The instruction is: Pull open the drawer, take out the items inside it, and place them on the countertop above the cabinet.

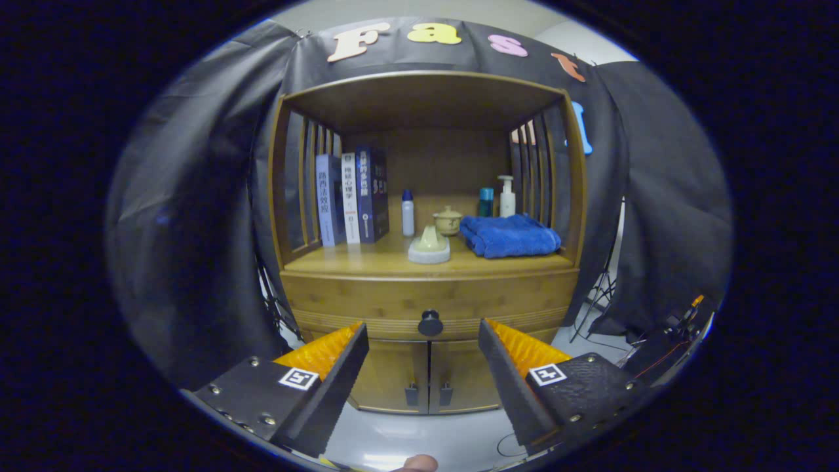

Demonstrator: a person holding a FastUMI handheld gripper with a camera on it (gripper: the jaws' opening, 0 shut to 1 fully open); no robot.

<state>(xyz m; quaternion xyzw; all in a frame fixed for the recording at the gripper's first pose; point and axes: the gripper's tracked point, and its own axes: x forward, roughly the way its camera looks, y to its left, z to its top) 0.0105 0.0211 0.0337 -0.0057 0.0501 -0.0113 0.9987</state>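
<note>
A wooden cabinet stands ahead with its drawer (367, 303) pushed in flush; a round dark knob (430, 323) sits at the middle of the drawer front. The countertop (341, 261) runs just above the drawer. My gripper (423, 335) is open, its fingers spread wide, with the knob in the gap between the tips but still beyond them, not touched. Nothing is between the fingers. What lies inside the drawer is hidden.
On the countertop stand three books (351, 196), a small white bottle (408, 213), a lidded pot (448, 220), a pale round dish (429, 248), a folded blue towel (508, 236) and two bottles (498, 196). Two lower doors (429, 377) sit below the drawer. Cables and a stand (600, 295) lie at the right.
</note>
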